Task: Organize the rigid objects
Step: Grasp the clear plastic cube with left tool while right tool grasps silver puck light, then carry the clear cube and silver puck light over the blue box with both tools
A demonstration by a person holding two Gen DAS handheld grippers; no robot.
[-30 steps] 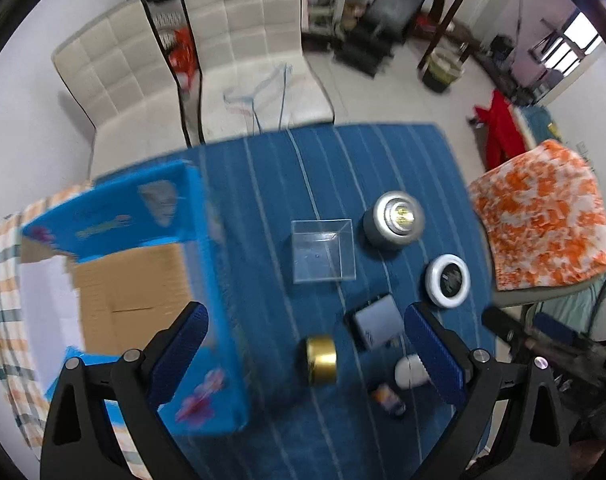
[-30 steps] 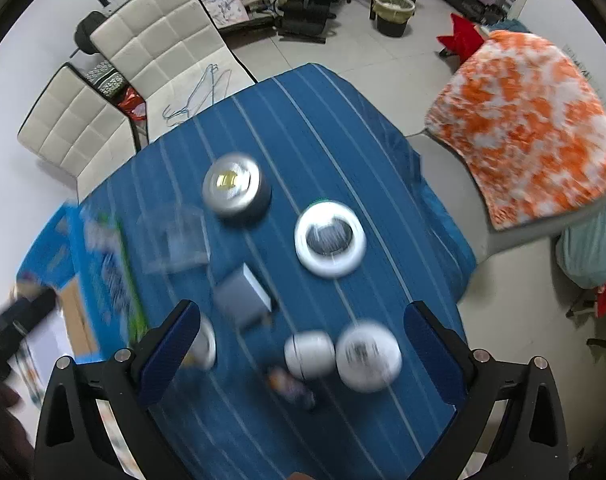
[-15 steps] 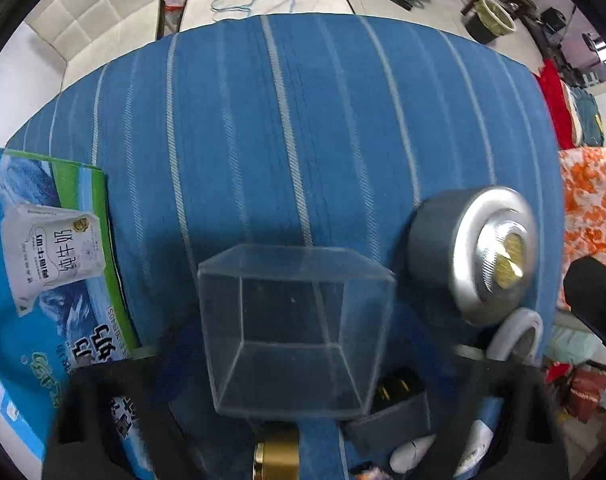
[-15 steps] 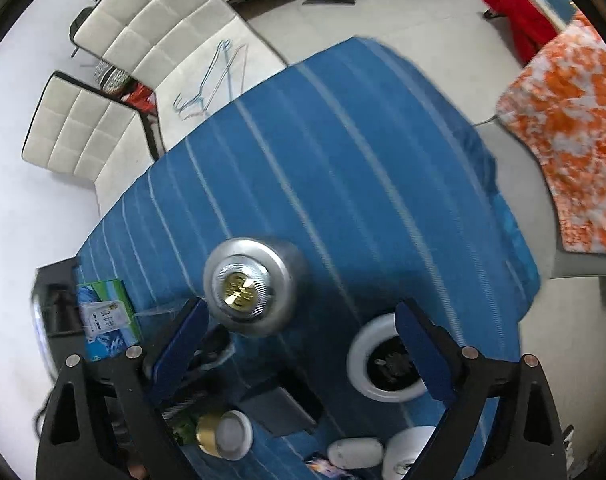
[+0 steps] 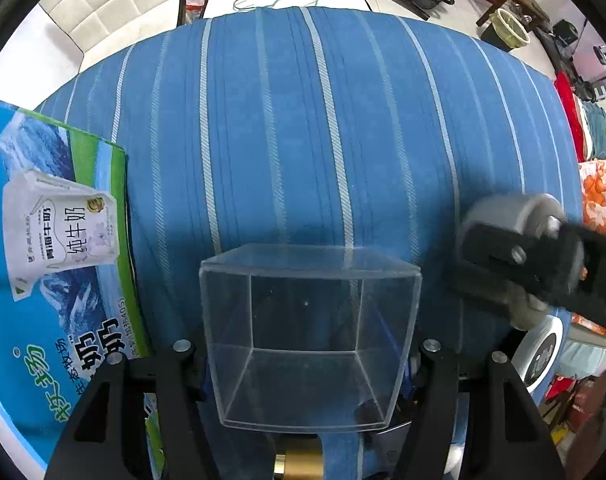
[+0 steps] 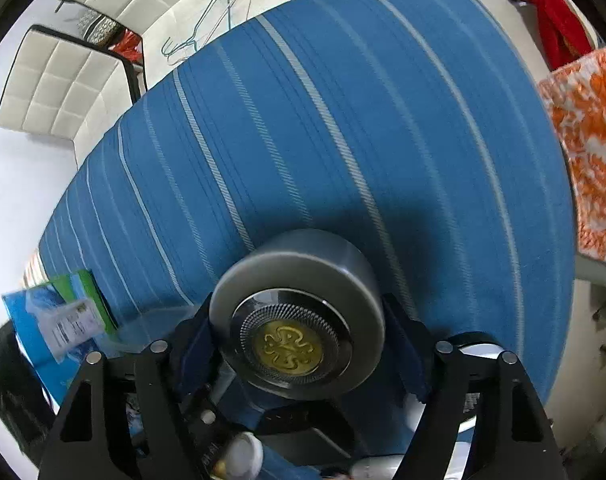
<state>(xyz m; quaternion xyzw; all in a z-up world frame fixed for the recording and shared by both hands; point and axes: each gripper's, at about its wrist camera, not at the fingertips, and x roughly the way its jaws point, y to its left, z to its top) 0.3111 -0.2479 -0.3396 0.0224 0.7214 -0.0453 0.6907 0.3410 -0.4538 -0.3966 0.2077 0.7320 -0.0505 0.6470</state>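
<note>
In the left wrist view, the clear plastic box [image 5: 309,332], seen half a second ago ahead of open jaws, is now clamped between the fingers of the left hand-held gripper [image 5: 309,364] on the blue striped table [image 5: 303,140], beside the milk carton box [image 5: 59,264]; a gold cap below is cut off. In the right wrist view, the silver round tin [image 6: 299,320], previously ahead, is now held by the right hand-held gripper [image 6: 299,344]. Both items are judged ready for lifting; objects beneath are blurred.
</note>
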